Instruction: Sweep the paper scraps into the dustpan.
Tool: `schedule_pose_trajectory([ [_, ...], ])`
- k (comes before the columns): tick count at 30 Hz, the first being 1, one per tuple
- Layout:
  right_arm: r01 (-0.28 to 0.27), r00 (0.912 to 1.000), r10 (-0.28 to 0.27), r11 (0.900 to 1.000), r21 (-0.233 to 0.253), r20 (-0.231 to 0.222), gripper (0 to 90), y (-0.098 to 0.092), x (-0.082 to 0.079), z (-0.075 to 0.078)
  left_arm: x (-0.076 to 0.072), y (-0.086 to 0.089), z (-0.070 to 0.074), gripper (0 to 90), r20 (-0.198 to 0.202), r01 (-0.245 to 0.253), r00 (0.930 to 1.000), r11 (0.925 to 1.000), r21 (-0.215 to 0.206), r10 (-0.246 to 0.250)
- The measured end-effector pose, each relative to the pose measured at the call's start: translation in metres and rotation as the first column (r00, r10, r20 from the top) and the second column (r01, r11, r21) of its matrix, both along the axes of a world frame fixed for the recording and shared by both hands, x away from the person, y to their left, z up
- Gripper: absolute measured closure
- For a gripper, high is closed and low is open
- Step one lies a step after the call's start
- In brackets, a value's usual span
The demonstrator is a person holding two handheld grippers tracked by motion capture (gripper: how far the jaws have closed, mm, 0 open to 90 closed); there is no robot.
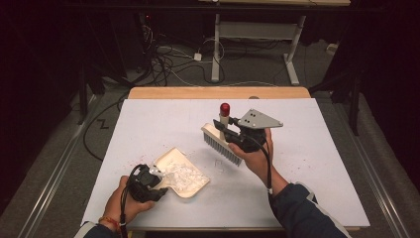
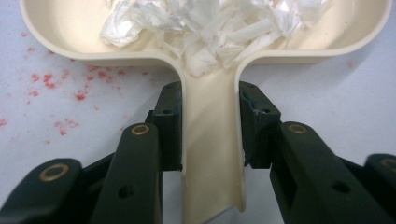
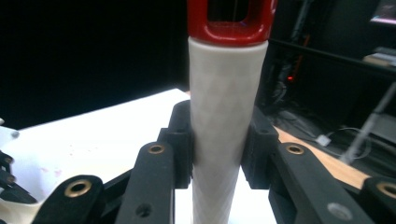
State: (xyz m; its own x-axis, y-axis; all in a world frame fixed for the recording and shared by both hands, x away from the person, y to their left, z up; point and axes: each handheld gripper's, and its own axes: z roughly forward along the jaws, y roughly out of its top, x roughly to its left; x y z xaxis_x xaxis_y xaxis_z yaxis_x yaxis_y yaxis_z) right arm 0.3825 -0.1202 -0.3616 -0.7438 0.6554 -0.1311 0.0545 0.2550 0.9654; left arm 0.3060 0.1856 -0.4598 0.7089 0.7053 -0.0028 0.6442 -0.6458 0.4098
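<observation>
A cream dustpan (image 1: 190,186) lies on the white table (image 1: 307,163) at the front left, holding a heap of crumpled white scraps (image 1: 182,174). My left gripper (image 1: 154,177) is shut on the dustpan's handle (image 2: 211,140); the scraps (image 2: 210,28) fill the pan ahead of the jaws. My right gripper (image 1: 223,127) holds a hand brush (image 1: 221,145) above the table's middle, bristles pointing down and to the left, lifted off the surface. Its jaws are shut on the brush's white handle (image 3: 223,121), which ends in a red loop (image 3: 229,24).
Small red specks (image 2: 56,84) dot the table left of the dustpan and also lie at the right side (image 1: 292,148). The table's wooden far edge (image 1: 218,92) lies beyond. Cables (image 1: 168,64) and a desk frame (image 1: 257,44) stand on the floor behind.
</observation>
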Motion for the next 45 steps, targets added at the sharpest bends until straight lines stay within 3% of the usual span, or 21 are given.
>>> schedule_pose_trajectory([
  [4, 0.034, 0.9994, -0.034, 0.998, -0.056, -0.005, 70.4, -0.006, -0.007, -0.001, -0.002, -0.001, 0.0, 63.3, -0.001, 0.007, 1.0, 1.0, 0.006, -0.007],
  [5, 0.052, 0.9986, -0.053, 0.994, -0.097, -0.006, 70.4, -0.008, -0.012, -0.006, -0.003, -0.002, 0.0, 63.3, 0.0, 0.006, 1.0, 1.0, 0.006, -0.006],
  [6, 0.052, 0.9986, -0.053, 0.994, -0.097, -0.006, 70.4, -0.008, -0.012, -0.006, -0.004, -0.002, 0.0, 63.3, 0.001, 0.007, 1.0, 1.0, 0.007, -0.007],
  [7, 0.065, 0.9978, -0.066, 0.987, -0.147, -0.008, 70.4, -0.009, -0.018, -0.01, -0.004, -0.003, 0.0, 63.3, 0.002, 0.009, 1.0, 0.9999, 0.011, -0.009],
  [8, 0.065, 0.9978, -0.066, 0.987, -0.147, -0.008, 70.4, -0.009, -0.018, -0.01, -0.005, -0.003, 0.0, 63.3, 0.0, 0.01, 0.9999, 0.9999, 0.012, -0.01],
  [12, 0.034, 0.9986, -0.041, 0.985, -0.169, -0.035, 70.4, -0.013, -0.031, -0.014, -0.007, -0.005, 0.001, 63.4, -0.005, 0.018, 0.9998, 0.9996, 0.021, -0.018],
  [14, -0.007, 0.9989, -0.002, 0.984, -0.178, -0.048, 70.4, -0.012, -0.038, -0.014, -0.008, -0.006, 0.001, 63.4, -0.008, 0.023, 0.9997, 0.9994, 0.025, -0.023],
  [17, -0.057, 0.9975, 0.048, 0.979, -0.195, -0.052, 70.3, 0.0, -0.052, -0.016, -0.01, -0.008, 0.001, 63.4, -0.006, 0.024, 0.9997, 0.9993, 0.029, -0.024],
  [24, -0.153, 0.9872, 0.144, 0.976, -0.155, -0.068, 70.4, 0.026, -0.062, -0.016, -0.011, -0.01, 0.0, 63.4, 0.001, 0.017, 0.9999, 0.9996, 0.024, -0.017],
  [27, -0.2, 0.9786, 0.193, 0.973, -0.119, -0.073, 70.4, 0.035, -0.066, -0.012, -0.012, -0.01, 0.0, 63.4, 0.003, 0.013, 0.9999, 0.9997, 0.019, -0.013],
  [32, -0.236, 0.9716, 0.234, 0.968, -0.086, -0.035, 70.4, 0.038, -0.07, 0.0, -0.012, -0.009, -0.001, 63.4, 0.002, 0.015, 0.9999, 0.9998, 0.016, -0.015],
  [40, -0.194, 0.9806, 0.193, 0.98, -0.046, -0.036, 70.4, 0.018, -0.063, 0.005, -0.011, -0.008, -0.001, 63.4, -0.001, 0.016, 0.9999, 0.9998, 0.011, -0.016],
  [45, -0.158, 0.9874, 0.156, 0.984, -0.087, -0.025, 70.4, 0.008, -0.066, -0.001, -0.011, -0.008, -0.001, 63.4, -0.004, 0.012, 0.9999, 0.9999, 0.008, -0.012],
])
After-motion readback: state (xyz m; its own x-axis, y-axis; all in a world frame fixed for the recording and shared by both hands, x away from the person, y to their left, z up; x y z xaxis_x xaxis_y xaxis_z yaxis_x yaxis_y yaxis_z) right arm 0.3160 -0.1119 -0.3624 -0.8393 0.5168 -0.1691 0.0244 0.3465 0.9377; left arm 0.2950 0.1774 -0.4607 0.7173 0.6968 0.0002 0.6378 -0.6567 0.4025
